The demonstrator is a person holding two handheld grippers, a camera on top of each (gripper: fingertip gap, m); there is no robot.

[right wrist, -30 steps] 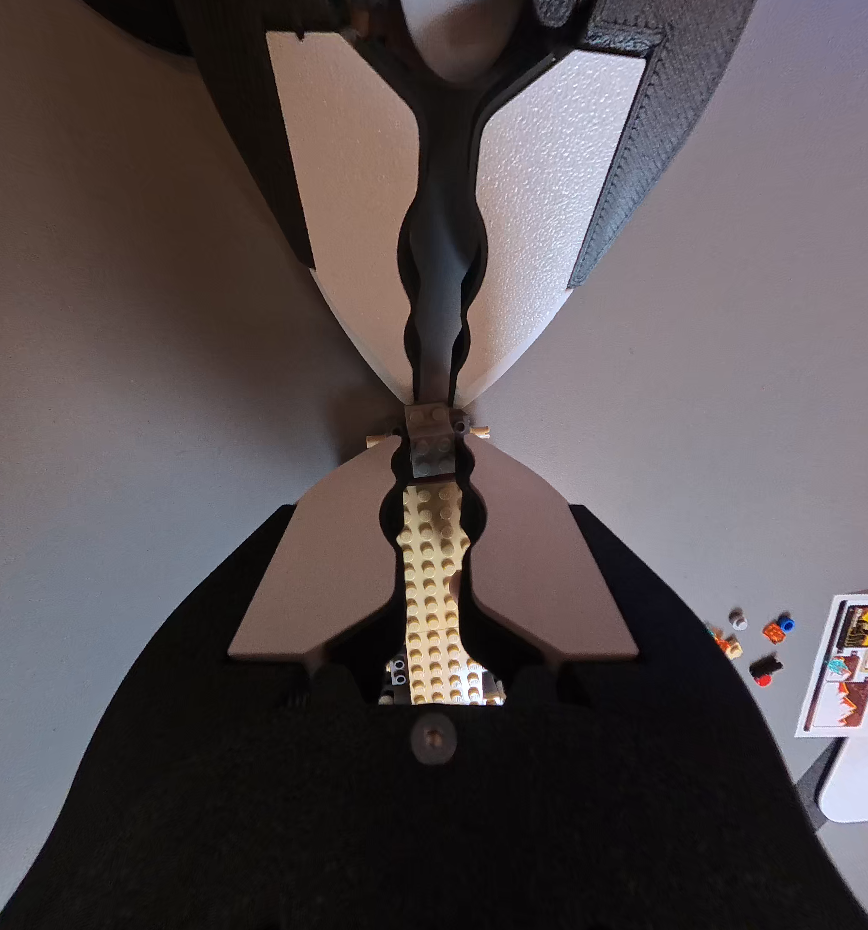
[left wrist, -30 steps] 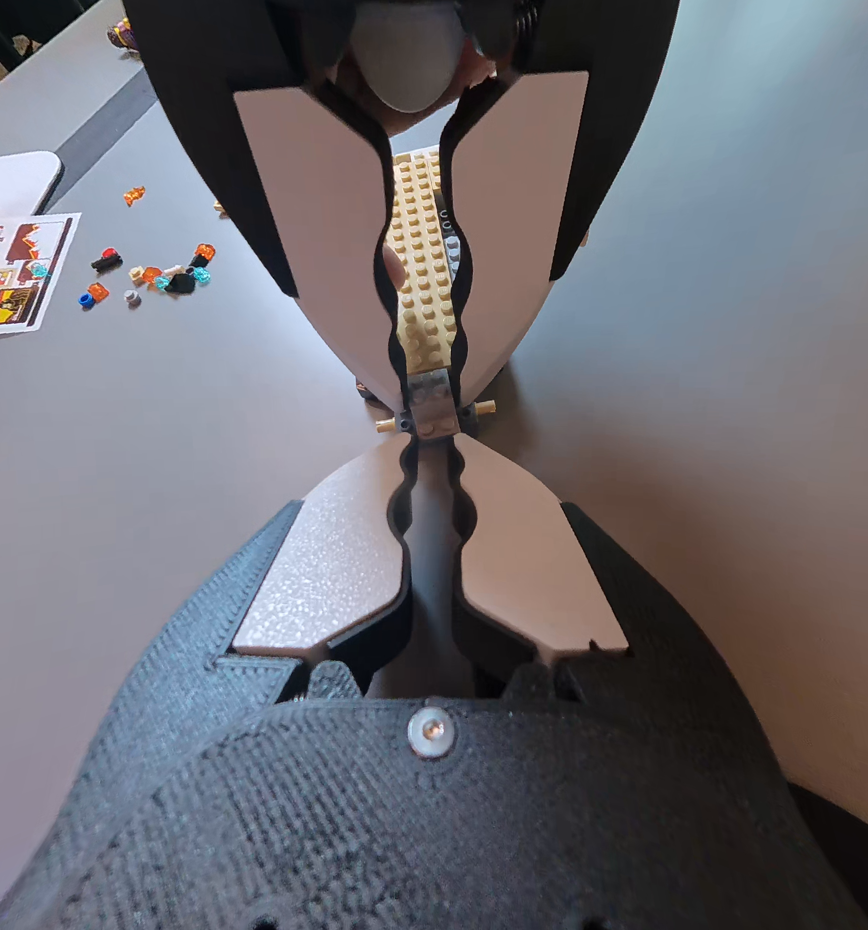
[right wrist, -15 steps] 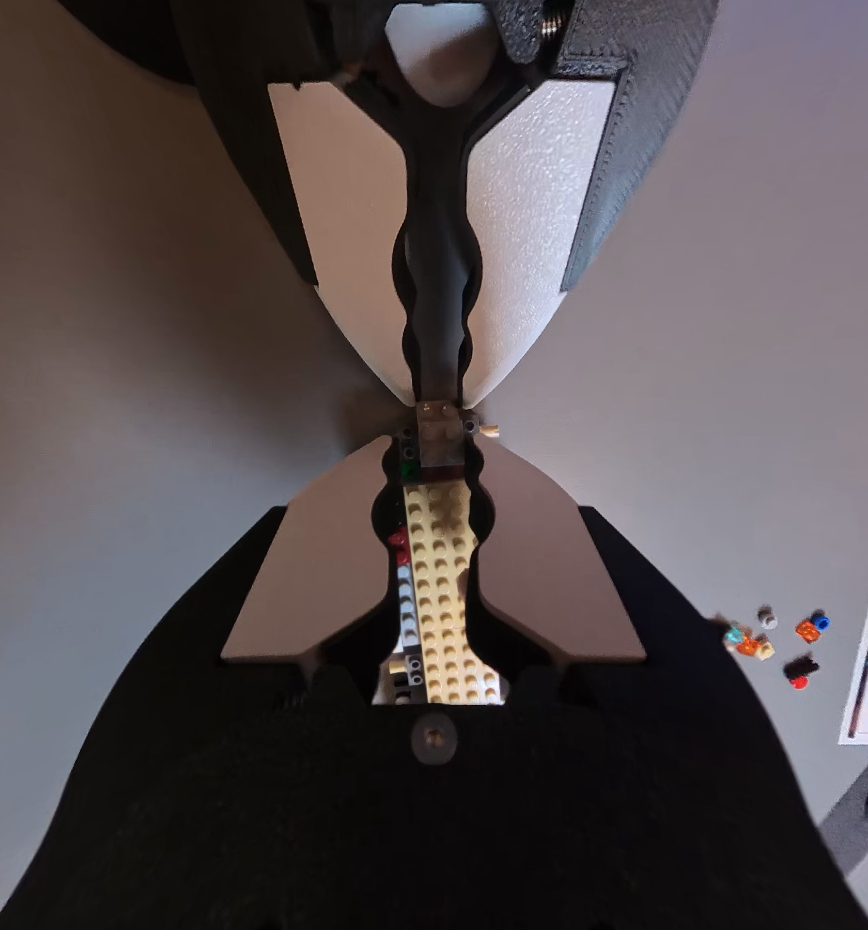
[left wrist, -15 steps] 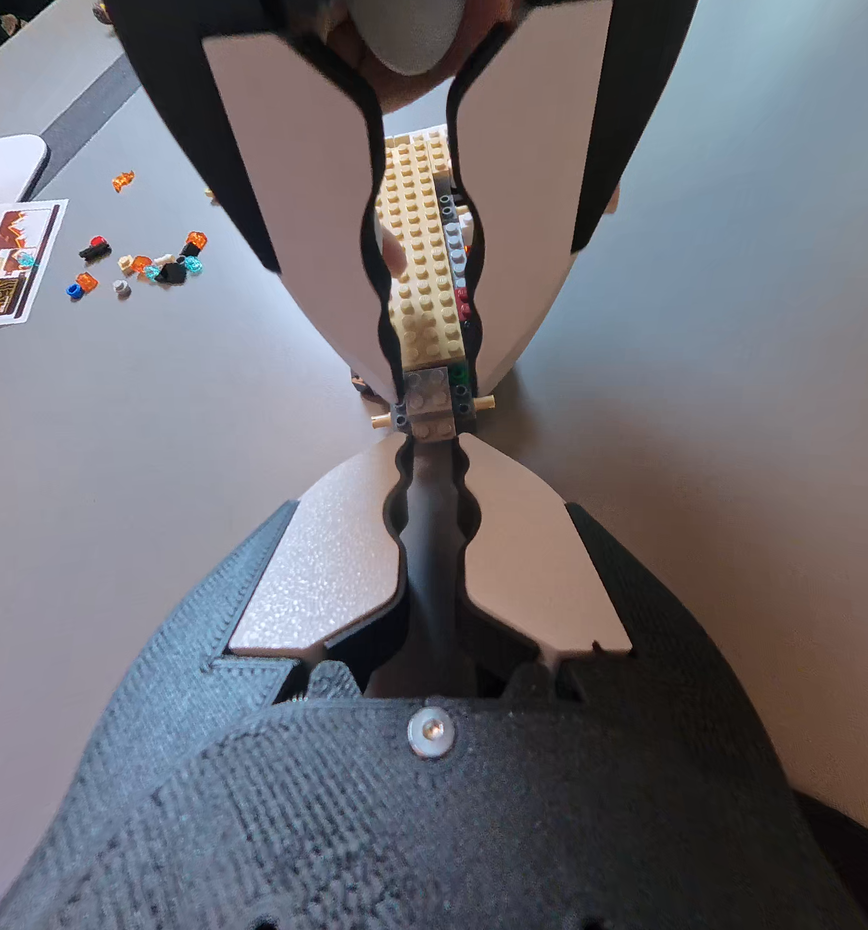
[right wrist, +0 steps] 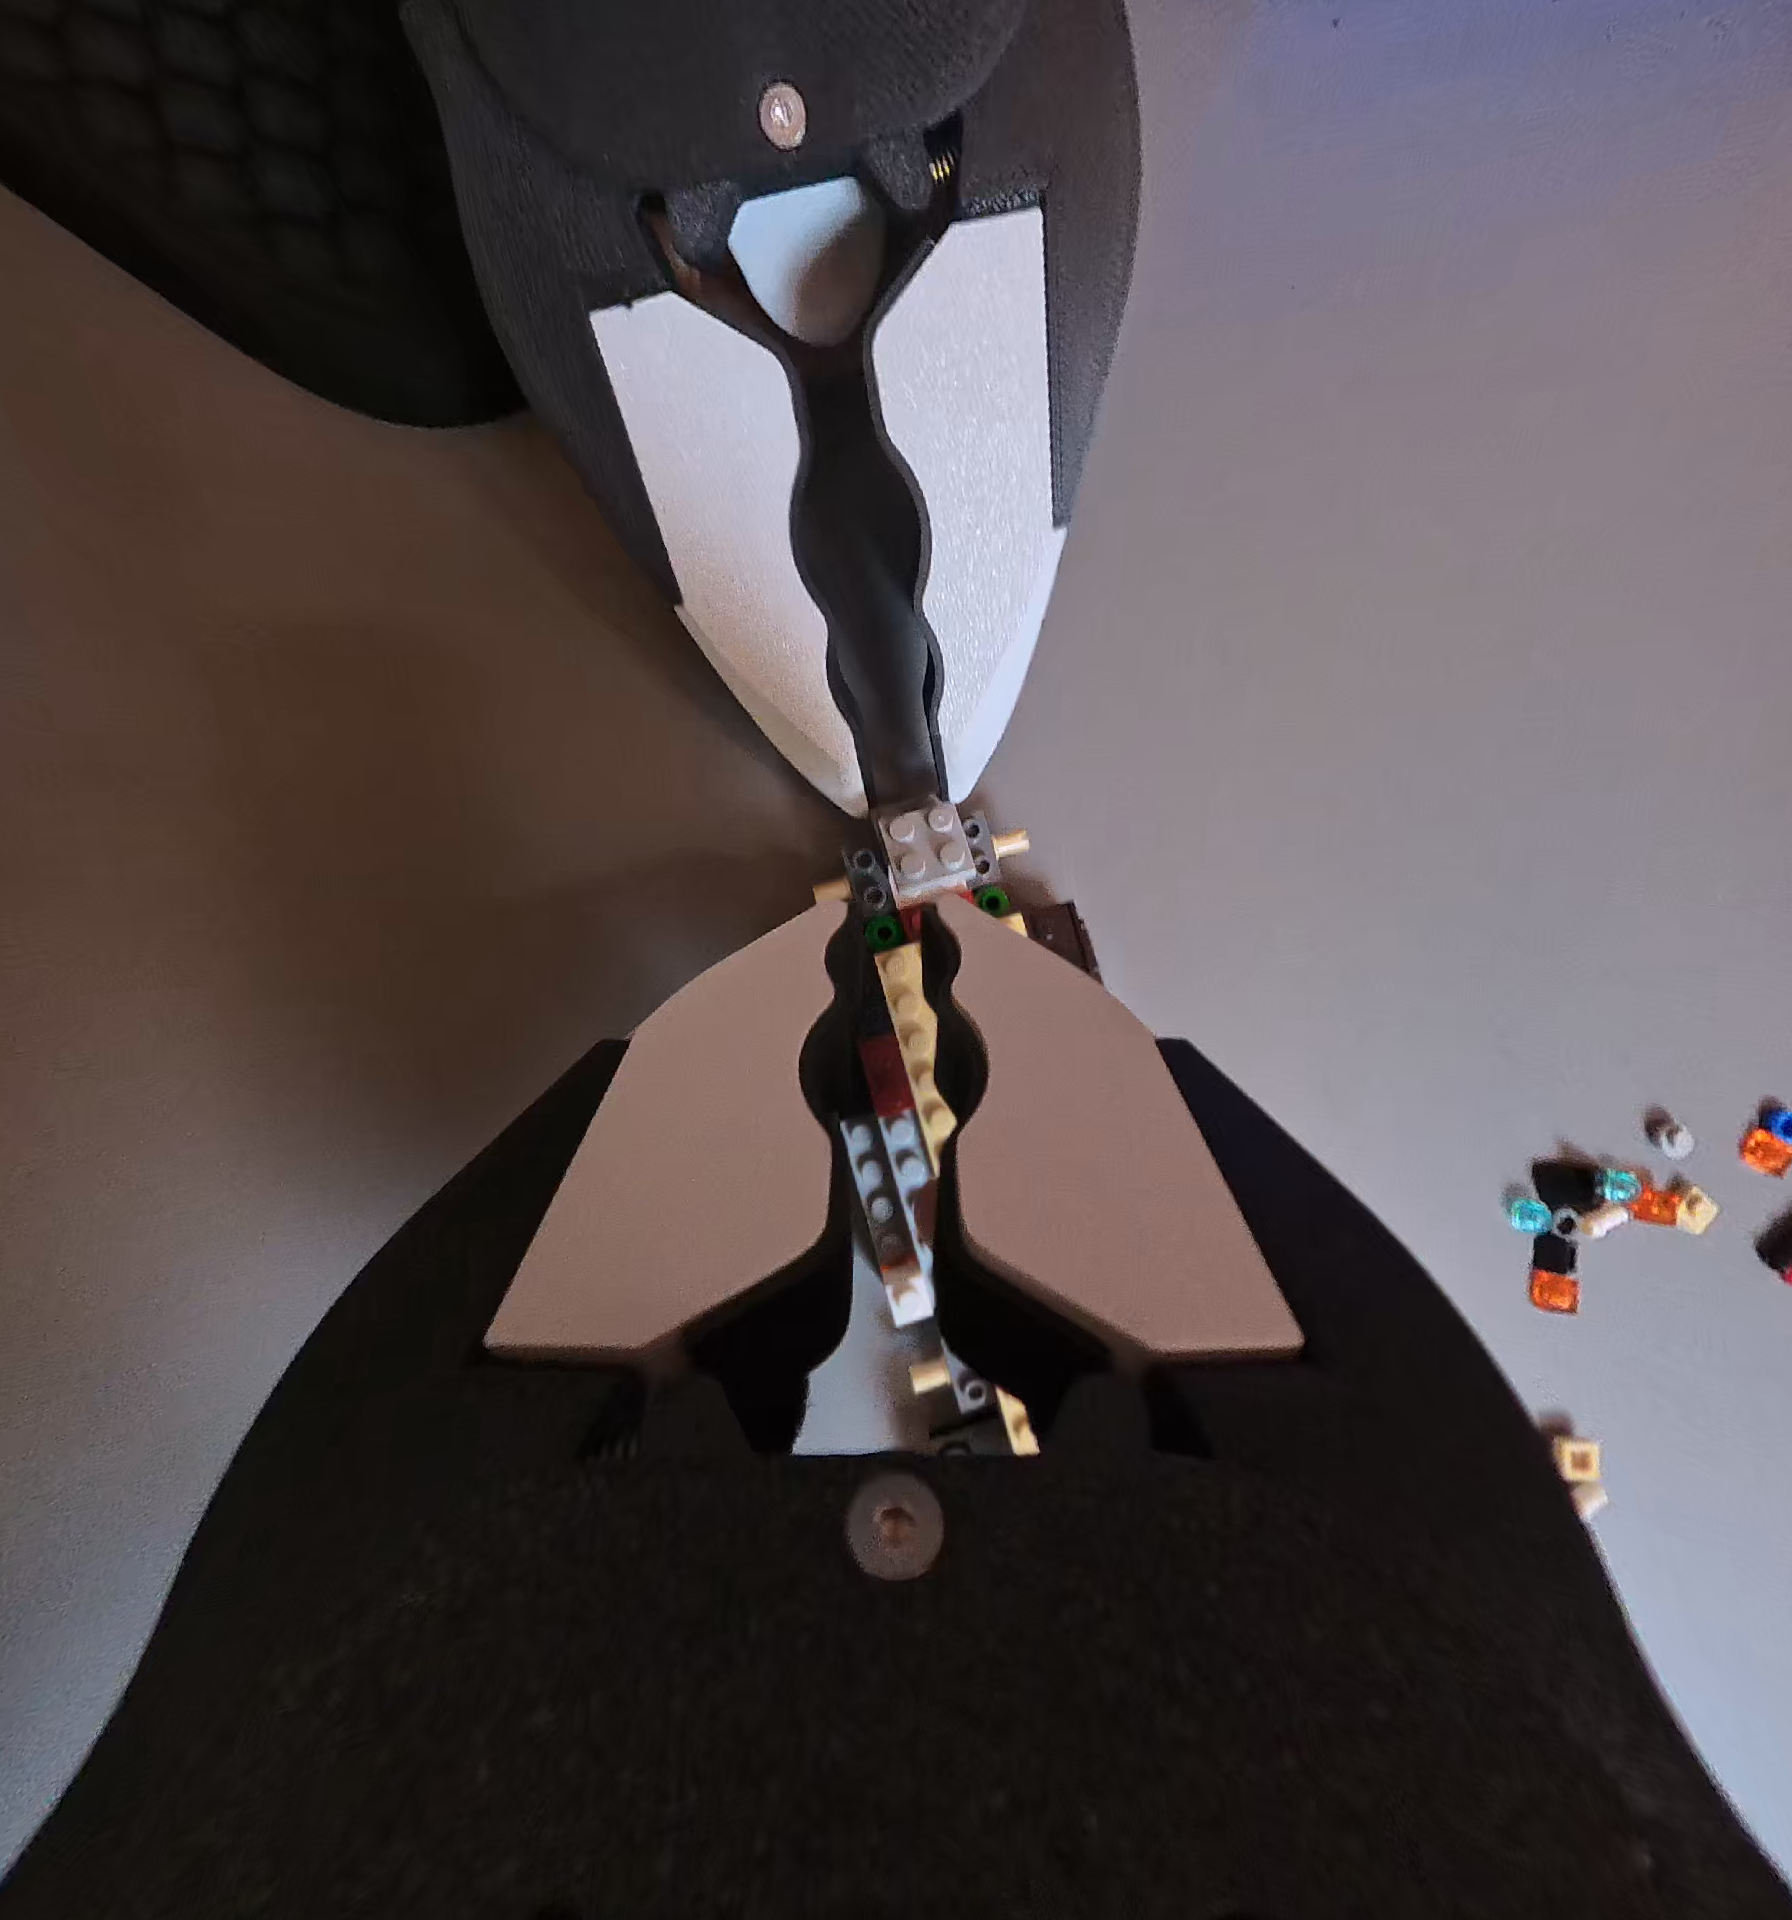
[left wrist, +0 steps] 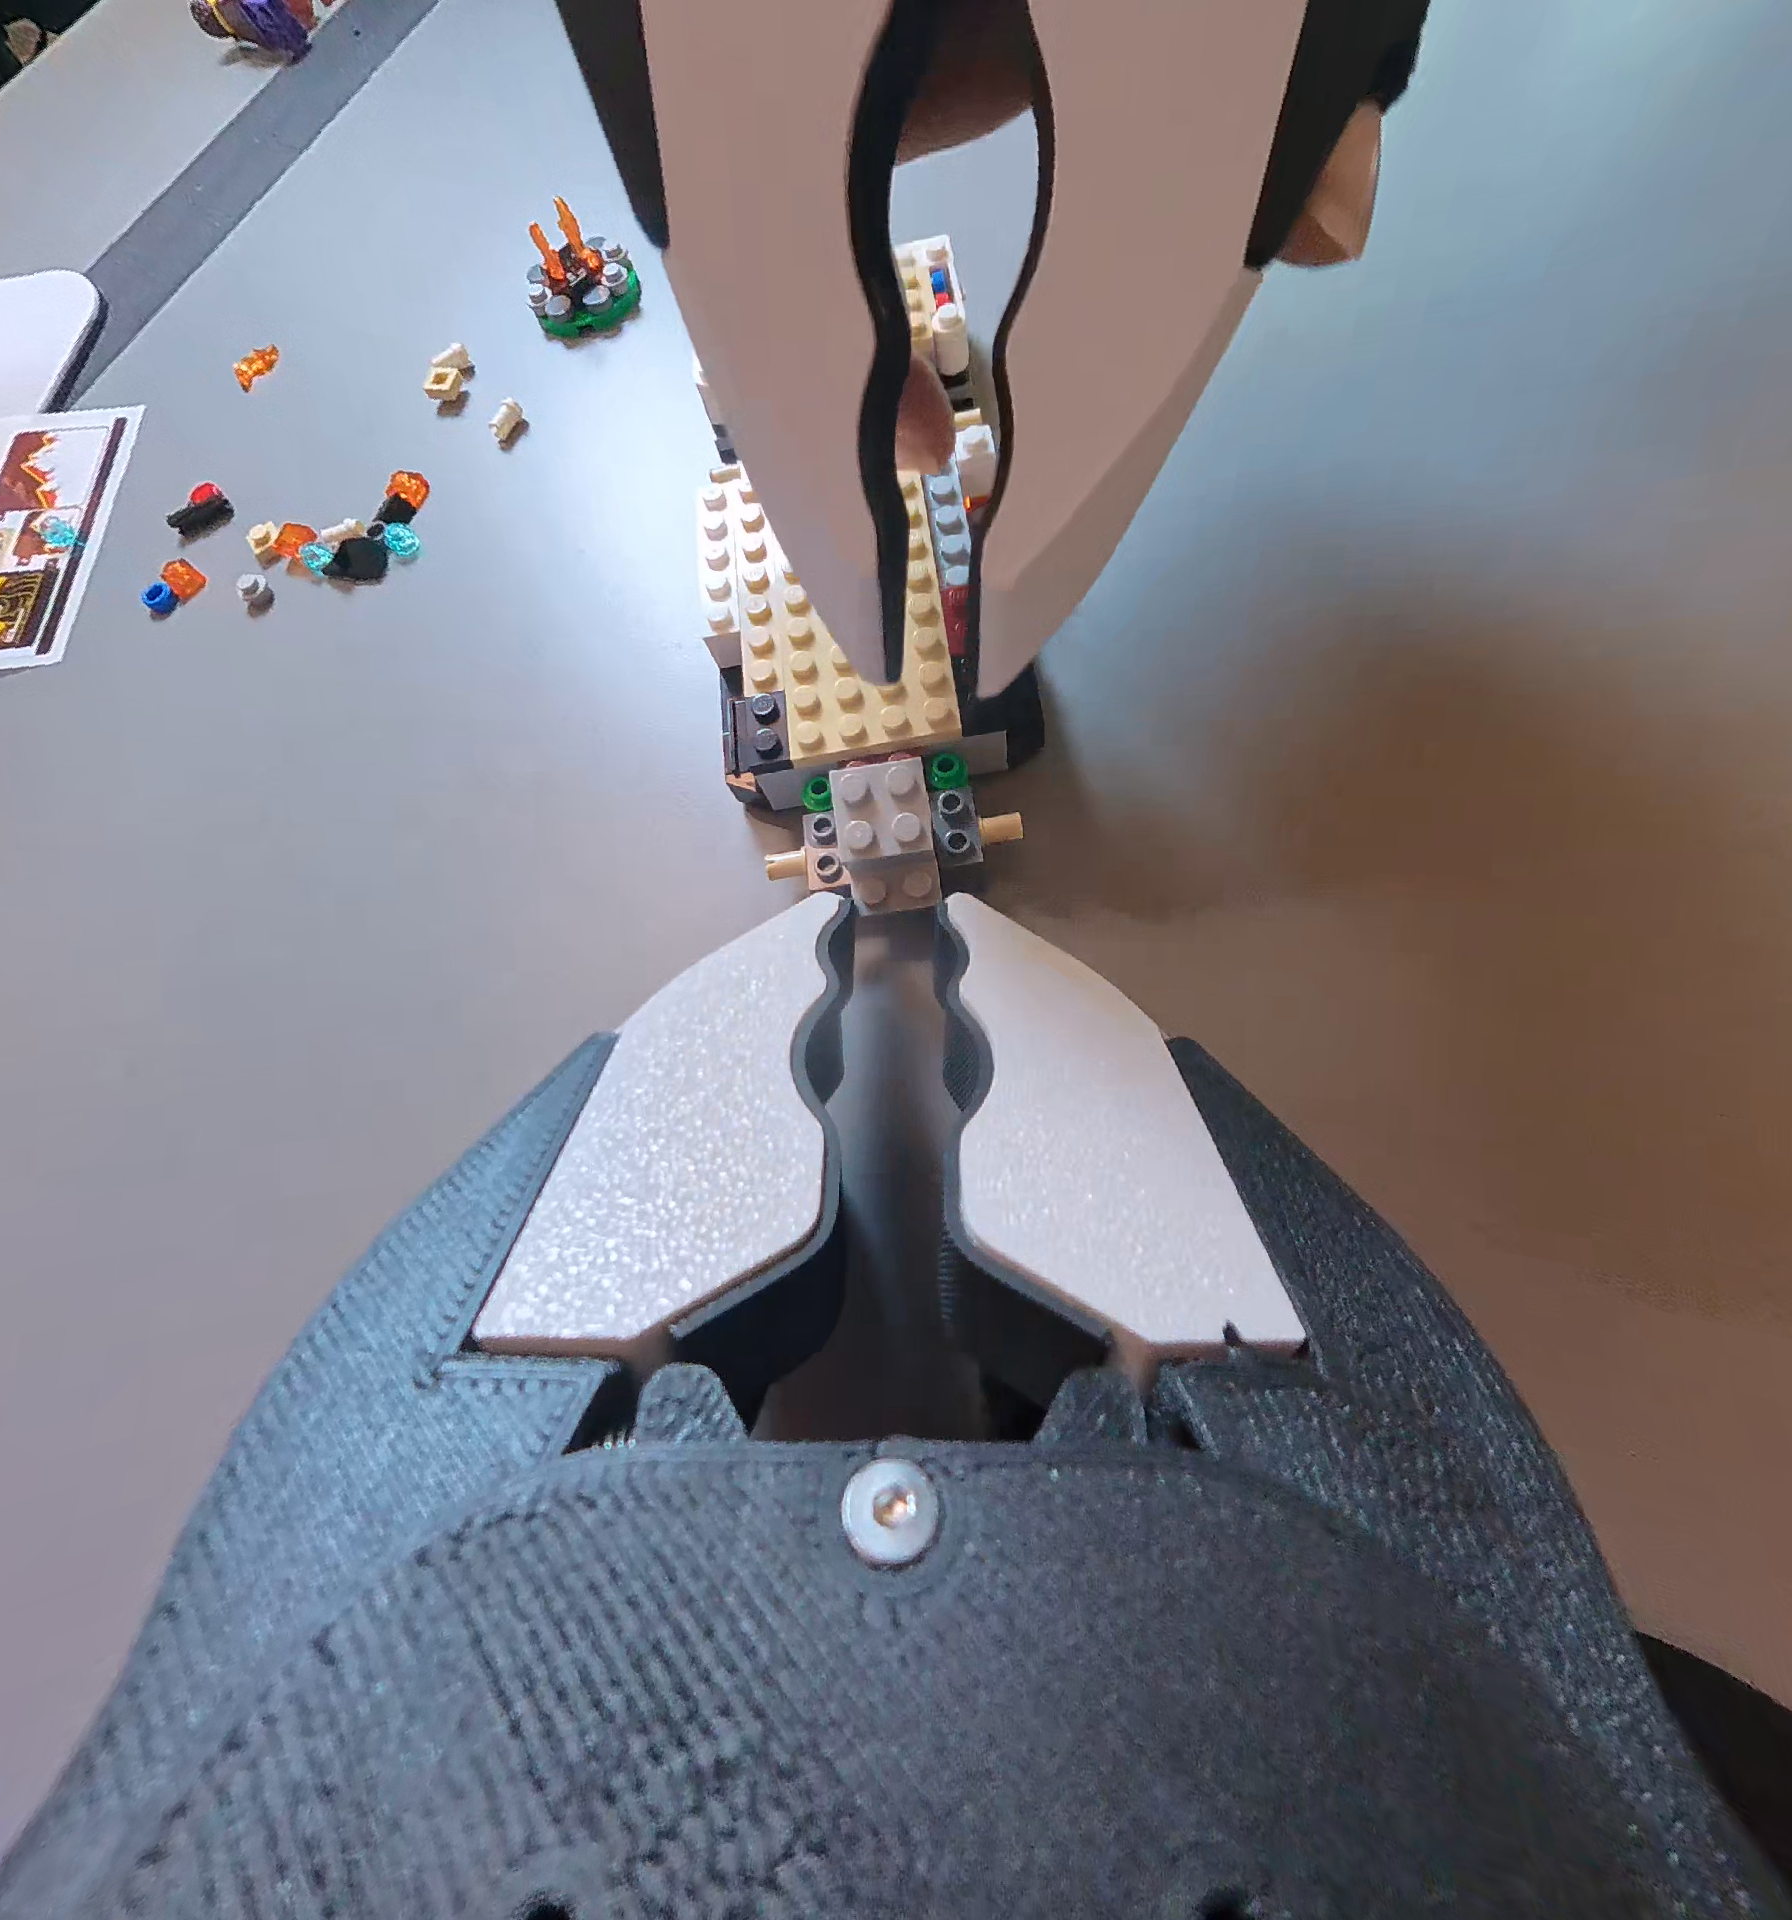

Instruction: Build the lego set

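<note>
A brick model lies on the grey table [left wrist: 1391,935], with a tan studded plate [left wrist: 850,686] on top and a light grey 2x2 brick [left wrist: 881,821] at its near end. My left gripper [left wrist: 894,906] is shut on the end of that grey brick, a pad on each side. It also shows in the right wrist view [right wrist: 913,805], on the grey brick [right wrist: 923,847]. My right gripper [right wrist: 897,920] hovers over the model with its jaws a narrow gap apart. Tan, dark red and grey bricks show through the gap below. In the left wrist view the right gripper [left wrist: 933,681] overlaps the tan plate.
Loose small pieces [left wrist: 300,540] in orange, black, blue and turquoise lie at the left, and also show in the right wrist view [right wrist: 1640,1205]. A small round campfire build [left wrist: 585,286] stands farther back. A printed sheet [left wrist: 9,540] and a white object [left wrist: 9,332] lie at the left edge. The grippers are tip to tip, or close to it.
My right gripper widened its jaws around the model, then narrowed them and drew back from the grey brick, uncovering the model's near end. My left gripper stayed on the grey brick.
</note>
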